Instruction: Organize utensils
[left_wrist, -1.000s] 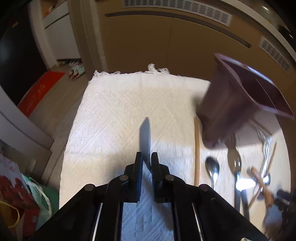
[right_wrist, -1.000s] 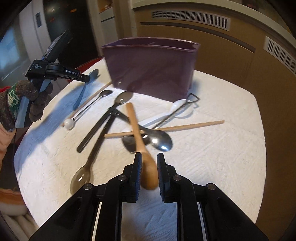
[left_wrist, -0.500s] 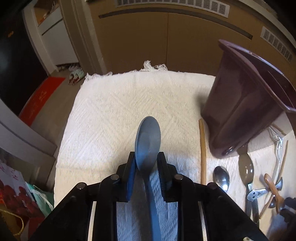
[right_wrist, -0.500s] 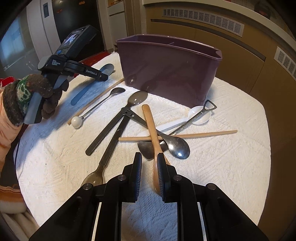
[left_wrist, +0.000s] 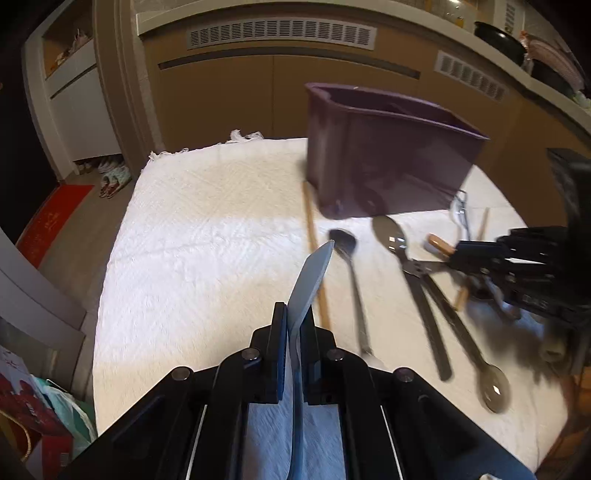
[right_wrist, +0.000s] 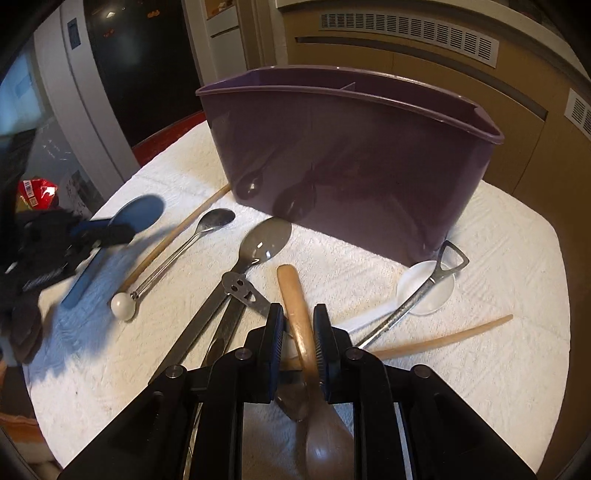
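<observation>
A purple utensil caddy (left_wrist: 388, 162) (right_wrist: 351, 158) stands upright on the white cloth. My left gripper (left_wrist: 293, 310) is shut on a blue-grey spoon (left_wrist: 310, 273), which sits edge-on between its jaws above the cloth. The right wrist view shows that left gripper (right_wrist: 122, 232) at the left, with the blue-grey spoon (right_wrist: 142, 214) sticking out of it. My right gripper (right_wrist: 299, 314) is low over the pile, its jaws closing onto the handle of a wooden spoon (right_wrist: 291, 291), which fills the gap between them. The spoon's bowl lies beneath the gripper. In the left wrist view the right gripper (left_wrist: 456, 254) comes in from the right.
Around the wooden spoon lie two wooden chopsticks (right_wrist: 173, 240) (right_wrist: 443, 339), a ball-ended metal spoon (right_wrist: 218, 218), a large grey spoon (right_wrist: 264, 240), a white ceramic spoon (right_wrist: 424, 291) and a shovel-handled metal utensil (right_wrist: 450, 258). The white cloth (left_wrist: 203, 258) ends near brown cabinets.
My left gripper swung right toward the utensils and the blue-grey spoon rolled from flat to edge-on. My right gripper slid forward from the wooden spoon's bowl to its handle, nearer the caddy.
</observation>
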